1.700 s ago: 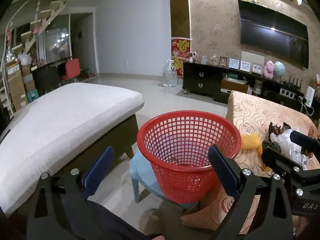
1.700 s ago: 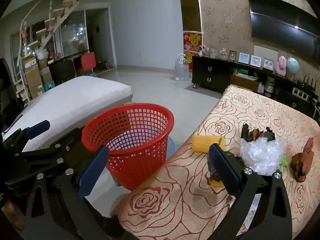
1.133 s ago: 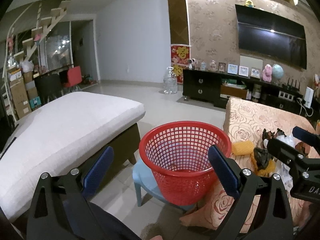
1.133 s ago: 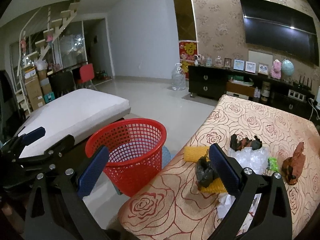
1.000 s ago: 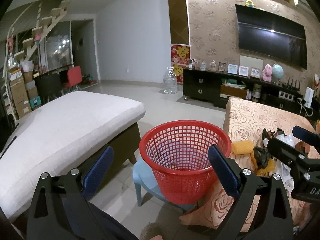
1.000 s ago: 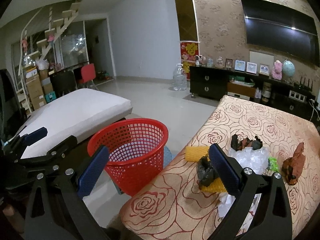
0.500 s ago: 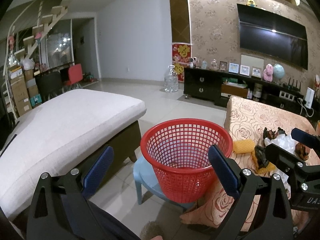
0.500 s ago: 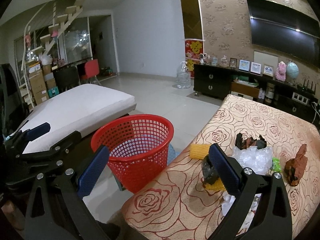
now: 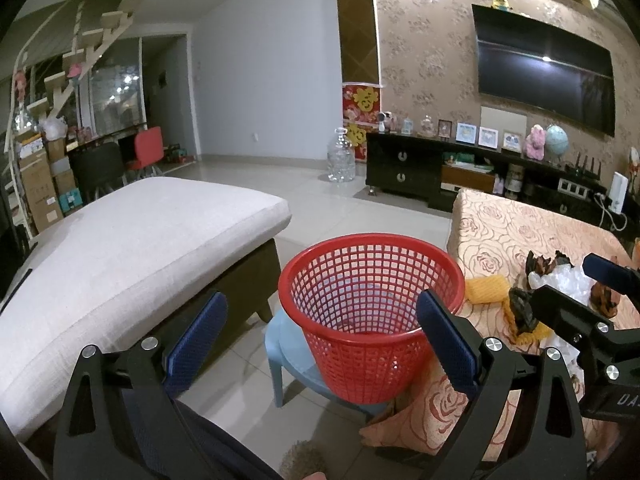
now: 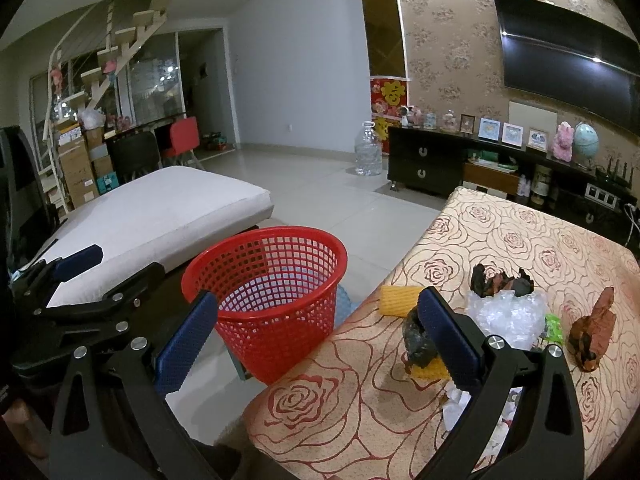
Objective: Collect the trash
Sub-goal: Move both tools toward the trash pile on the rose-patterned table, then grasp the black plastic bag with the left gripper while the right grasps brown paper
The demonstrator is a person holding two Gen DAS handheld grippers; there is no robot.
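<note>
While both the left gripper (image 9: 322,338) and right gripper (image 10: 316,338) are held wide and empty, trash (image 10: 506,316) is left on the table (image 10: 520,236) beside the basket (image 10: 266,304); a reach seems needed next.

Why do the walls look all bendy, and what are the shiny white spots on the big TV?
Left wrist view: the fisheye lens bows the straight edges of the TV and leaves black corners; the white spots on the screen are glare, probably from the ceiling lights. Right wrist view: the same curving and glare on the screen, the room is dim, and the red basket stays sharp.
</note>
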